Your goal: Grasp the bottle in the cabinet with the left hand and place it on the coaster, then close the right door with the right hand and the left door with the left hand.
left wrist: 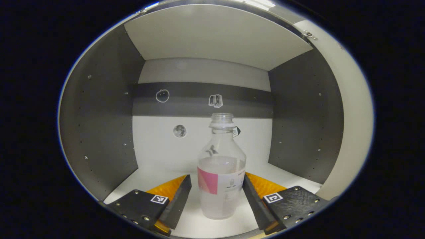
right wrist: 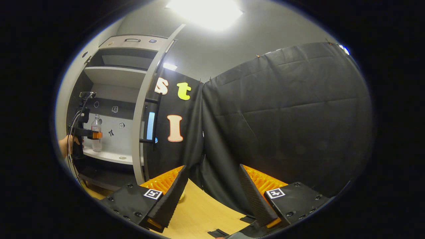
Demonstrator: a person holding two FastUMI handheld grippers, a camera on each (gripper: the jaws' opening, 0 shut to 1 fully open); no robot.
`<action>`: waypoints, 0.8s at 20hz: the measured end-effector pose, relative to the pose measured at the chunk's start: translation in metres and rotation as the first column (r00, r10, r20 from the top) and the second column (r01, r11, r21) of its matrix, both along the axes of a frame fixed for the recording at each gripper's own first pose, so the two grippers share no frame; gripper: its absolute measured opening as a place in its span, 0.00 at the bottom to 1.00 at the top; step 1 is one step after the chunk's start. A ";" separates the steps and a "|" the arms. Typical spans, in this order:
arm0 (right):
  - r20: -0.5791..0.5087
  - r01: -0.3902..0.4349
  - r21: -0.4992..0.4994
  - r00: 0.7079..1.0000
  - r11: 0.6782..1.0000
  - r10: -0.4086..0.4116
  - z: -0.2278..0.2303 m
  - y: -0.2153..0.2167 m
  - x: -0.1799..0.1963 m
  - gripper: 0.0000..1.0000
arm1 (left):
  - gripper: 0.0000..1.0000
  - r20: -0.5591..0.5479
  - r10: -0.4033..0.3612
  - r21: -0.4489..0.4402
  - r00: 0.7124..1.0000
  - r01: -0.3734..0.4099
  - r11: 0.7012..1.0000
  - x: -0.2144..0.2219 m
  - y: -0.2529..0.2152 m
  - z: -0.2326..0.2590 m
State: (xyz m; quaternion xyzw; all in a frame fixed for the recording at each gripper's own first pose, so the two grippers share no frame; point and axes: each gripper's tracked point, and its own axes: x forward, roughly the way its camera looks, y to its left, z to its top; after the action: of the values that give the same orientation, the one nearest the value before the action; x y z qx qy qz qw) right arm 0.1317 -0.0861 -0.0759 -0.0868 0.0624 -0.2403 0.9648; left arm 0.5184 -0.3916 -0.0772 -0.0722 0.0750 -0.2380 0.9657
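A clear bottle (left wrist: 220, 172) with a pink-and-white label and no cap stands upright on the white cabinet shelf (left wrist: 149, 179). It is partly filled with liquid. My left gripper (left wrist: 217, 177) is open around its lower half. The right-hand finger (left wrist: 254, 199) lies against the label, while a small gap remains at the left-hand finger (left wrist: 181, 199). In the right gripper view the same bottle (right wrist: 96, 132) stands in the cabinet, with the left gripper (right wrist: 87, 132) and a hand (right wrist: 64, 144) at it. My right gripper (right wrist: 212, 167) is open and holds nothing, low over the wooden table (right wrist: 199, 209).
The cabinet's right door (right wrist: 142, 109) stands open, edge-on between the shelf and the black cloth wall (right wrist: 282, 126). It is the pale band (left wrist: 352, 109) right of the compartment. A small round disc (right wrist: 122, 158) lies on the shelf. Grey side walls (left wrist: 99, 132) flank the bottle.
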 end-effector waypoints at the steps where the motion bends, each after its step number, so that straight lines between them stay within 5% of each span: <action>1: -0.002 -0.002 -0.002 1.000 1.000 0.002 0.000 0.001 -0.001 0.94 | 0.94 -0.002 -0.006 0.000 1.000 0.006 1.000 0.002 -0.003 -0.001; 3: -0.006 -0.006 -0.008 1.000 1.000 0.006 0.000 0.000 -0.001 0.94 | 0.72 0.001 -0.003 0.007 1.000 0.003 1.000 0.004 -0.002 -0.002; 9: -0.004 -0.028 -0.001 1.000 1.000 0.028 0.000 0.000 -0.004 0.98 | 0.72 0.000 0.047 -0.053 0.999 -0.047 0.998 -0.015 0.017 0.016; 16: 0.015 -0.081 0.041 0.997 0.996 0.081 -0.005 0.002 -0.008 0.97 | 0.72 0.012 0.059 -0.018 0.998 -0.059 0.998 -0.065 0.037 0.021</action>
State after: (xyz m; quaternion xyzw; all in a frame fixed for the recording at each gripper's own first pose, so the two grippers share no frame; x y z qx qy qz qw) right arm 0.1242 -0.0838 -0.0811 -0.0675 0.0575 -0.2003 0.9757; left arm 0.4532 -0.3547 -0.0558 -0.0817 0.0648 -0.2104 0.9720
